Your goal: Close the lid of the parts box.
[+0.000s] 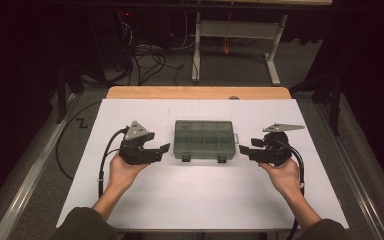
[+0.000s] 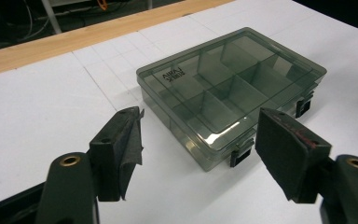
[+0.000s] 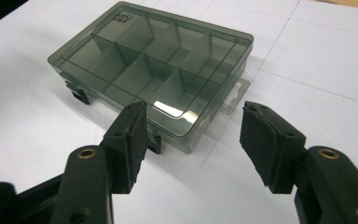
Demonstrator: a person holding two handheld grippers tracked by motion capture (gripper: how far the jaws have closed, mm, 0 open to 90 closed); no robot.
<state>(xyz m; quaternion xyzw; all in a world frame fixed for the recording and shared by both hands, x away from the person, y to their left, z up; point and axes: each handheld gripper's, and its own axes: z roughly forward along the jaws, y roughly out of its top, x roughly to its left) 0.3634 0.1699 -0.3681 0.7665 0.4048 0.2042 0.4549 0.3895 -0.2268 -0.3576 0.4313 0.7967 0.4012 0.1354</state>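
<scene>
Compartment box (image 1: 204, 140), lid latched: left gripper (image 1: 161, 150) and right gripper (image 1: 246, 150) flank it, jaws apart, empty; uneven grip risks sliding it.

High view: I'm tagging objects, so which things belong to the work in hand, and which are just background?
In the job:
compartment box, lid shut
left gripper
right gripper

Just there:
white table sheet
floor cables
metal stand
</scene>
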